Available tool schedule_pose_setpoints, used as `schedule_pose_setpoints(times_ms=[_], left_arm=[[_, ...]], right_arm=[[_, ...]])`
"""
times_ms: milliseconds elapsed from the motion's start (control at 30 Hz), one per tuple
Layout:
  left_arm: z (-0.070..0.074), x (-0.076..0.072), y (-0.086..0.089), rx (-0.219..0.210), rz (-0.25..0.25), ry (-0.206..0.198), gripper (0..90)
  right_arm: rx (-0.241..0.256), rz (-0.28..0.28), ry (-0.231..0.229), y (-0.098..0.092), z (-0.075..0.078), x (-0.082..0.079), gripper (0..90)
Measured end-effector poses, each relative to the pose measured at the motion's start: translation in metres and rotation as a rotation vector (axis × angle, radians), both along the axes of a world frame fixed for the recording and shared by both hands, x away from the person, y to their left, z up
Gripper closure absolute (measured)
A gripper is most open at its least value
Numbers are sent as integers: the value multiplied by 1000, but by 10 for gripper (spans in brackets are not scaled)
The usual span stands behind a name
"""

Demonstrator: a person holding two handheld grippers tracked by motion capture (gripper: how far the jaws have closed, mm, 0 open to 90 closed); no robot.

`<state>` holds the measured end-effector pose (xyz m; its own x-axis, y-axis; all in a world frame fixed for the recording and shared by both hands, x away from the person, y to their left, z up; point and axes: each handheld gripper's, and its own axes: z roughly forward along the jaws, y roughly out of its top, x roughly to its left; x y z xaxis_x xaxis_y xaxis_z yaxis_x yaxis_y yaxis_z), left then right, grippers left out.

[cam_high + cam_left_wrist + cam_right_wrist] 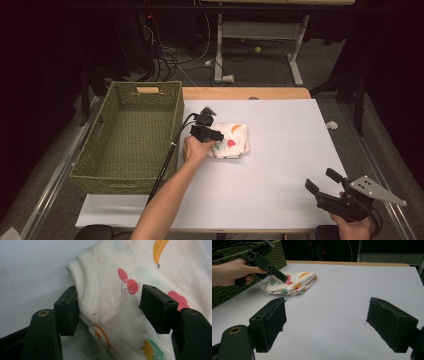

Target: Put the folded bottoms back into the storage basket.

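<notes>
Here, folded cloth point(231, 140) flat, long axis across table, left gripper point(214, 134) astride

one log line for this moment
left hand-held gripper: open, jaws astride folded fruit-print garment | right hand-held gripper: open, idle over white table | green wicker basket: left of garment

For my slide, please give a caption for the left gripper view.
Open left claw straddling the hemmed edge of a folded fruit-print cloth on the white table.
</notes>
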<state>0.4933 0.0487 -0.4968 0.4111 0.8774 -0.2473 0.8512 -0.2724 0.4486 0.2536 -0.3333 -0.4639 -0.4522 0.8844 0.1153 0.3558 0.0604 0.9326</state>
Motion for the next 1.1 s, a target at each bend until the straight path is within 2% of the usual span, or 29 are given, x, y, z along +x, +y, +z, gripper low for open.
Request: schedule_pose_setpoints(times_ms=[233, 300, 367, 433, 500, 600, 833, 1100], left_arm=[[0, -3, -4, 39, -28, -25, 412], [0, -4, -5, 45, -42, -28, 460], [0, -4, -4, 33, -57, -25, 523], [0, -5, -4, 3, -87, -15, 607], [1, -5, -5, -3, -106, -7, 674], [4, -5, -4, -16, -112, 2, 731], [15, -6, -2, -45, -125, -7, 751], [33, -12, -4, -87, -162, -54, 758]], right_arm=[[-10, -5, 3, 1, 0, 1, 166], [-11, -6, 3, 1, 0, 1, 166], [-11, -6, 4, 1, 0, 1, 166], [-11, -6, 4, 1, 0, 1, 166], [-10, -5, 2, 1, 0, 1, 166], [-6, -5, -2, 1, 0, 0, 168], [-9, -2, -2, 1, 0, 1, 168], [-8, -3, -4, 1, 0, 0, 169]])
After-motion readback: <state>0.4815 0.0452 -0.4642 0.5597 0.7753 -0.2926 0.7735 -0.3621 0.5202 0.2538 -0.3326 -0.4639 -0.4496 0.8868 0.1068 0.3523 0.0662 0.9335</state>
